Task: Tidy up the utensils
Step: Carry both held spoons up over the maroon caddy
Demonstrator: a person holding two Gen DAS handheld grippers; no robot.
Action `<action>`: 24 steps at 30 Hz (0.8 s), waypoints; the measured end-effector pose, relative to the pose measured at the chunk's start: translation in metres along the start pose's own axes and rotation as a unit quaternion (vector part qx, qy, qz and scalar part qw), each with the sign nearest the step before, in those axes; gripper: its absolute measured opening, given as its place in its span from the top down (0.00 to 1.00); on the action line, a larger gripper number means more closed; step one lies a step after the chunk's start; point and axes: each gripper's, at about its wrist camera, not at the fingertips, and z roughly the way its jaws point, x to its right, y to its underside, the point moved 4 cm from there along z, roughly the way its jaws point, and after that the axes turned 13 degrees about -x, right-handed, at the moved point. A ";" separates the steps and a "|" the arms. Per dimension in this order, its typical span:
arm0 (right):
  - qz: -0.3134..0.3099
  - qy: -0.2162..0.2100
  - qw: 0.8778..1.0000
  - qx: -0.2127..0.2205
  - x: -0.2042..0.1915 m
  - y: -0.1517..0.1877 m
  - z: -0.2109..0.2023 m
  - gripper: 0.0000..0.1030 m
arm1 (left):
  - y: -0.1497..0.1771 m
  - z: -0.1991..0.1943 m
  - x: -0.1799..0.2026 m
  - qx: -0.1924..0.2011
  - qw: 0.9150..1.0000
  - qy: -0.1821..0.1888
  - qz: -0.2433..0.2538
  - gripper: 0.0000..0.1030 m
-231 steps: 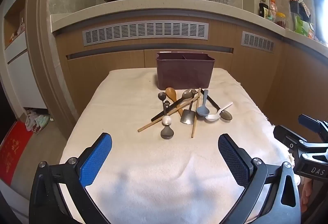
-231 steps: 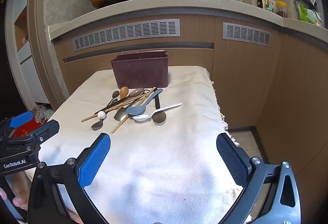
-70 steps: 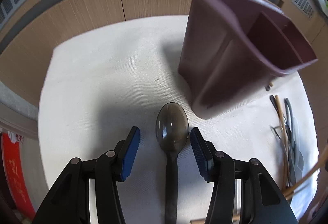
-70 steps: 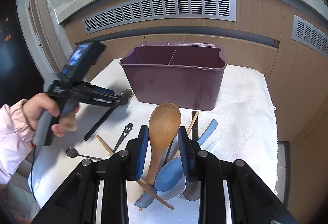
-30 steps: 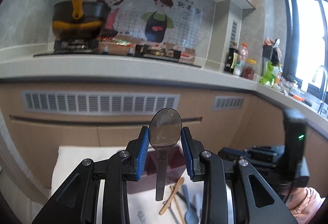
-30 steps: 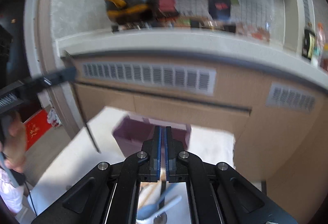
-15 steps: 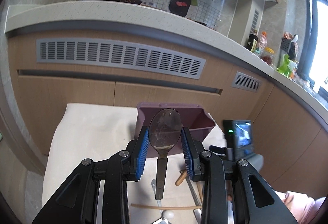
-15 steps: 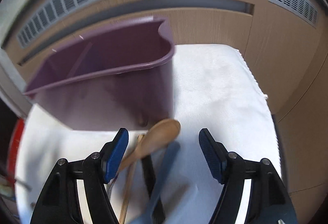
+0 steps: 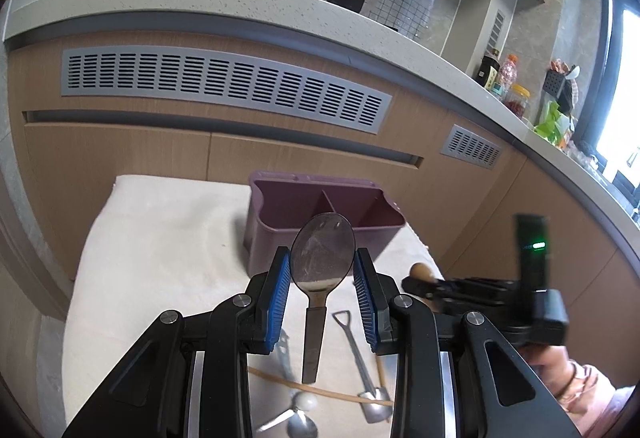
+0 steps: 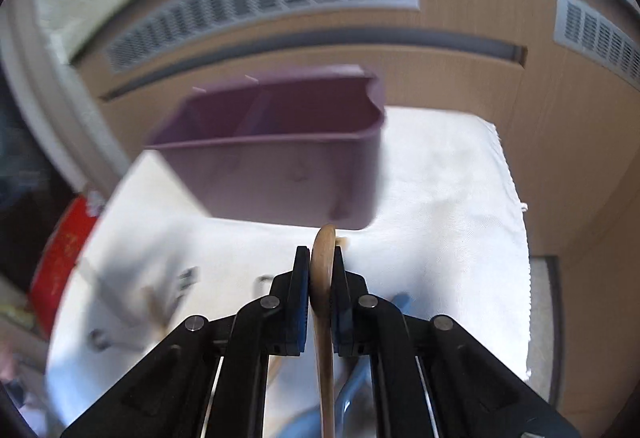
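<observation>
Gripped bowl-up in the left gripper (image 9: 322,288), a dark spoon (image 9: 322,262) is held before the purple caddy (image 9: 320,213), seemingly for dropping in; a wooden spoon (image 10: 323,266) has just been clamped edgewise by the right gripper (image 10: 322,270)

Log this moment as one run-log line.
left gripper: shut on grey spoon | right gripper: jaws just closed on wooden spoon | purple caddy: looks empty | rest of utensils: on cloth

Dark spoon (image 9: 322,262) held bowl up, wooden spoon (image 10: 323,262) pinched on edge, purple bin (image 9: 280,234) upright on white cloth.
</observation>
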 end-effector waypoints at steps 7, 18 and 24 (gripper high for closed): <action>-0.029 -0.011 0.998 0.061 -0.026 -0.007 -0.053 0.93 | -0.001 -0.008 0.024 0.001 1.000 0.010 0.013 0.68; -0.084 -0.017 0.951 0.296 -0.039 -0.132 -0.172 0.93 | -0.128 -0.060 0.065 0.118 0.990 0.002 0.079 0.68; -0.071 -0.026 0.950 0.303 -0.030 -0.170 -0.126 0.92 | -0.157 -0.025 0.041 0.115 0.991 -0.004 0.065 0.68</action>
